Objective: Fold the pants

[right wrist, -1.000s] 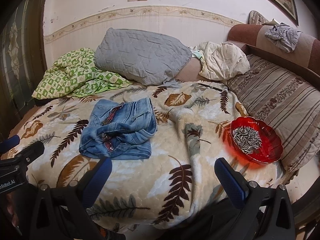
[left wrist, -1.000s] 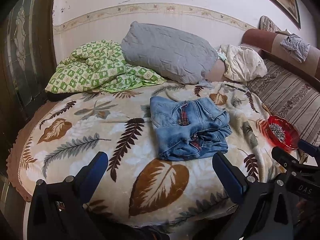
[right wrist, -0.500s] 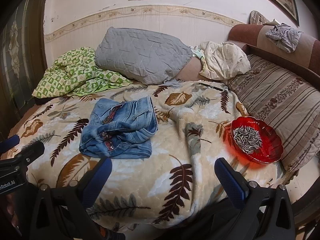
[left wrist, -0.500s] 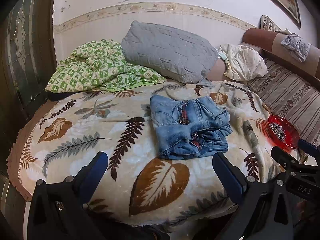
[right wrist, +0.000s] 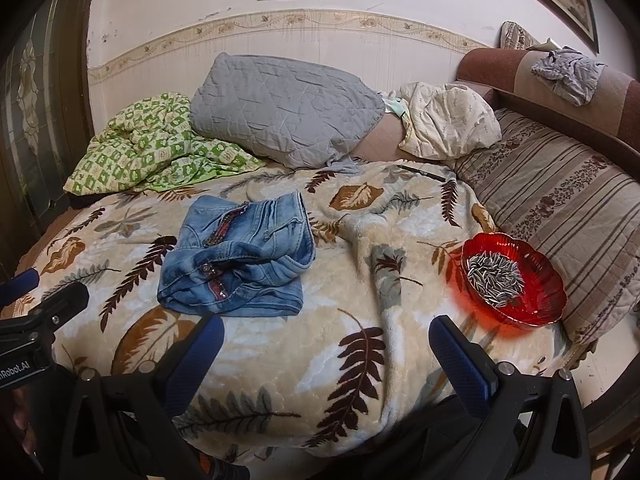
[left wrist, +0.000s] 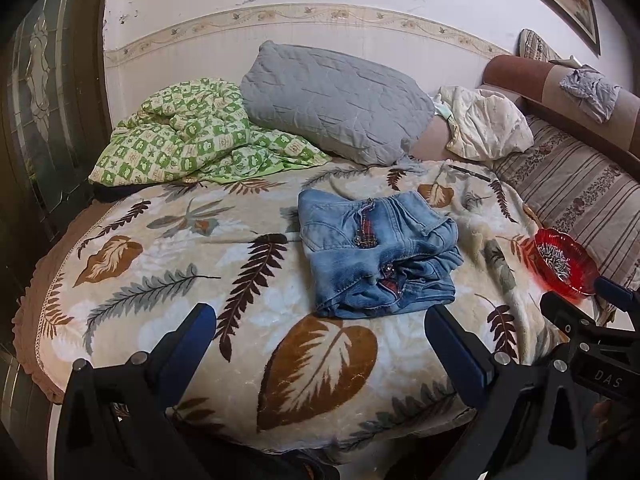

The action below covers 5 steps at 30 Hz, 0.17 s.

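A pair of light blue denim pants (left wrist: 376, 252) lies folded into a thick square bundle on the leaf-patterned blanket (left wrist: 200, 280). It also shows in the right wrist view (right wrist: 240, 256), left of centre. My left gripper (left wrist: 320, 320) is open and empty, held back from the bundle near the bed's front edge. My right gripper (right wrist: 326, 332) is open and empty, to the right of the bundle and apart from it. The right gripper's tip shows in the left wrist view (left wrist: 600, 304).
A red glass bowl of sunflower seeds (right wrist: 514, 280) sits on the blanket's right side. A grey pillow (left wrist: 336, 100), a green checked quilt (left wrist: 188, 132) and a cream bundle (left wrist: 484, 124) lie at the back. A striped cushion (right wrist: 560, 208) lines the right.
Both grippers have drifted very slightly; the pants lie as before and both grippers stay open.
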{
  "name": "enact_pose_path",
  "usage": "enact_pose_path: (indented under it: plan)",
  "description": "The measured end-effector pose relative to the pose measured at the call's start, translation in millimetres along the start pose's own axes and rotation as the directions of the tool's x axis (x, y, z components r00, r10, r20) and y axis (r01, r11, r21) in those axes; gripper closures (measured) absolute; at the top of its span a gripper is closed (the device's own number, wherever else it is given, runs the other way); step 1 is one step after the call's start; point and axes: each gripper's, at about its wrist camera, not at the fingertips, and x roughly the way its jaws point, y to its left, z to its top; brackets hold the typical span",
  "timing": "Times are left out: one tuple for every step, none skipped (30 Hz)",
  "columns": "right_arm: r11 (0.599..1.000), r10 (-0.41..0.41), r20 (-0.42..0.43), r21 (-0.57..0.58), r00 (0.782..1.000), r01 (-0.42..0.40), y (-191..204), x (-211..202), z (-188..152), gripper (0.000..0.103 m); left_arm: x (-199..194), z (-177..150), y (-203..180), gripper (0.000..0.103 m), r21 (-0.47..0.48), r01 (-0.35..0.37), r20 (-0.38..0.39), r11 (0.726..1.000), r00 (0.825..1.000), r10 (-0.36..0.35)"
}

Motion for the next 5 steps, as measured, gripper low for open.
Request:
enact_pose_path:
  plan:
    - [1.0, 0.001, -0.001, -0.001, 1.0, -0.001, 0.2, 0.1, -0.2, 0.0, 0.3, -0.5, -0.2, 0.0, 0.003, 0.003, 0.001, 1.0, 1.0, -0.003]
    - [1.0, 0.0, 0.0, -0.001, 1.0, 0.0, 0.1, 0.0, 0.1, 0.0, 0.6, -0.5, -0.2, 0.0, 0.005, 0.011, 0.006, 1.0, 1.0, -0.011]
    - [1.0, 0.0, 0.0, -0.001, 1.0, 0.0, 0.4, -0.1, -0.2, 0.0, -0.2, -0.8, 0.0, 0.0, 0.005, 0.025, 0.015, 1.0, 1.0, -0.025]
    - [1.0, 0.001, -0.002, -0.002, 1.0, -0.001, 0.7, -0.2, -0.4, 0.0, -1.3, -1.0, 0.2, 0.0, 0.002, 0.038, 0.024, 0.999, 0.999, -0.038]
    - [1.0, 0.004, -0.002, -0.005, 1.0, -0.004, 0.0, 1.3, 0.0, 0.0, -1.7, -0.6, 0.5, 0.0, -0.003, 0.045, 0.029, 0.999, 0.999, -0.045]
